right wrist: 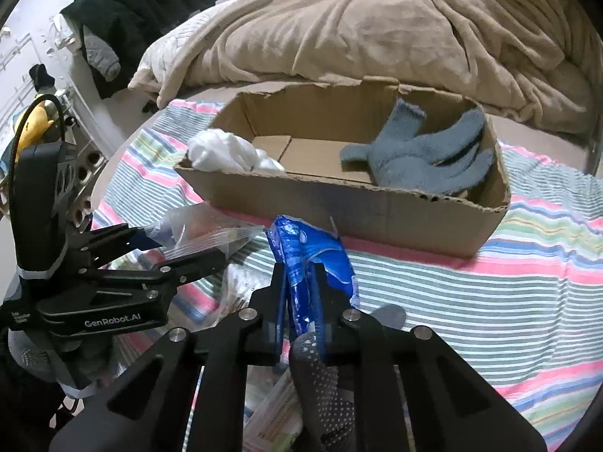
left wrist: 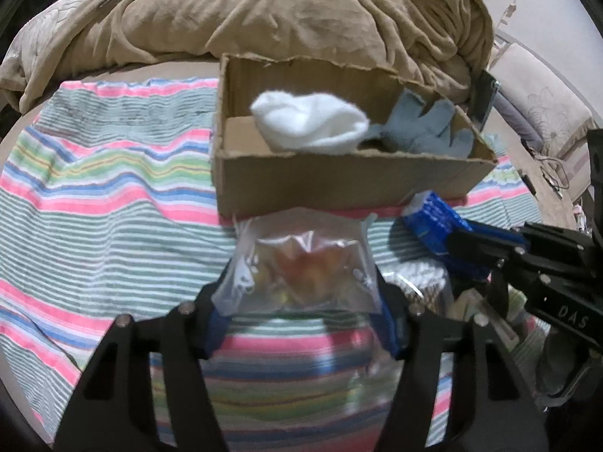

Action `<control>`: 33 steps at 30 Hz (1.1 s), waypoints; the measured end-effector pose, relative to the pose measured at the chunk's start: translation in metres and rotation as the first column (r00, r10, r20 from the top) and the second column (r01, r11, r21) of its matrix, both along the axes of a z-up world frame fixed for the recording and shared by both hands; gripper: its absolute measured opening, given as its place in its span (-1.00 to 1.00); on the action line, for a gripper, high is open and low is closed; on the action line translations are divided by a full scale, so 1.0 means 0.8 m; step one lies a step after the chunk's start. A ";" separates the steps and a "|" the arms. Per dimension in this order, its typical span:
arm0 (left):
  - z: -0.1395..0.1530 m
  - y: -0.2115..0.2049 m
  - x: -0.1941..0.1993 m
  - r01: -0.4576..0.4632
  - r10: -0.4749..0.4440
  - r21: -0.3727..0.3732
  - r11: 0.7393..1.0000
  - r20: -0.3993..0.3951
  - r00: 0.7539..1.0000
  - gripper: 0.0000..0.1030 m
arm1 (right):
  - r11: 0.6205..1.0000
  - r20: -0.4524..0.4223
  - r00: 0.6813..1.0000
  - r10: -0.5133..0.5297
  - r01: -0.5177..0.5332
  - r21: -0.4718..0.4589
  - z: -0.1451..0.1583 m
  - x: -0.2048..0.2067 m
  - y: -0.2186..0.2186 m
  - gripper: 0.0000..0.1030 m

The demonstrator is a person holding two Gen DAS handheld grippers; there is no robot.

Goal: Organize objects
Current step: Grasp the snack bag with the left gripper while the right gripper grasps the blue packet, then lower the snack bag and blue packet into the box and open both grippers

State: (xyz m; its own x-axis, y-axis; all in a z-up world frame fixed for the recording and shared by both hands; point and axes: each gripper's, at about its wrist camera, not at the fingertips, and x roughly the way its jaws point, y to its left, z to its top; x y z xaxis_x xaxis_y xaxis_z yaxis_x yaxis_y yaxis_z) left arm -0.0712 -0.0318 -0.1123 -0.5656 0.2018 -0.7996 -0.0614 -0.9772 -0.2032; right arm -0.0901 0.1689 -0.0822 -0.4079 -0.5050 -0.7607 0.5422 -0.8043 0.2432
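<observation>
An open cardboard box (left wrist: pixel 339 180) stands on the striped cloth; it also shows in the right wrist view (right wrist: pixel 377 218). Inside lie a white sock (left wrist: pixel 312 120) (right wrist: pixel 226 154) and a grey-blue glove (left wrist: pixel 422 124) (right wrist: pixel 426 154). My left gripper (left wrist: pixel 301 301) is shut on a clear plastic bag (left wrist: pixel 301 263) with orange contents, held just in front of the box; it shows from the side in the right wrist view (right wrist: pixel 196 245). My right gripper (right wrist: pixel 297 282) is shut on a blue packet (right wrist: pixel 312 252), also in front of the box, and shows in the left wrist view (left wrist: pixel 463 241).
A striped cloth (left wrist: pixel 94 207) covers the bed. A crumpled tan blanket (left wrist: pixel 282 7) lies behind the box. Loose packets and a dotted grey glove (right wrist: pixel 320 376) lie beneath my right gripper. Dark clothes (right wrist: pixel 124 19) hang at far left.
</observation>
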 end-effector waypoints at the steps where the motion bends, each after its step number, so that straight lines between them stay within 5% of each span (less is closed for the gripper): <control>1: 0.002 0.000 0.002 0.001 -0.001 0.002 1.000 -0.005 1.000 0.23 | 1.000 -0.005 1.000 -0.001 0.001 -0.002 0.003 0.001 0.001 -0.75; 33: 0.116 -0.009 0.033 0.001 -0.002 -0.004 1.000 -0.193 0.981 0.23 | 0.993 -0.139 0.987 -0.080 0.066 -0.101 0.099 0.024 0.054 -0.76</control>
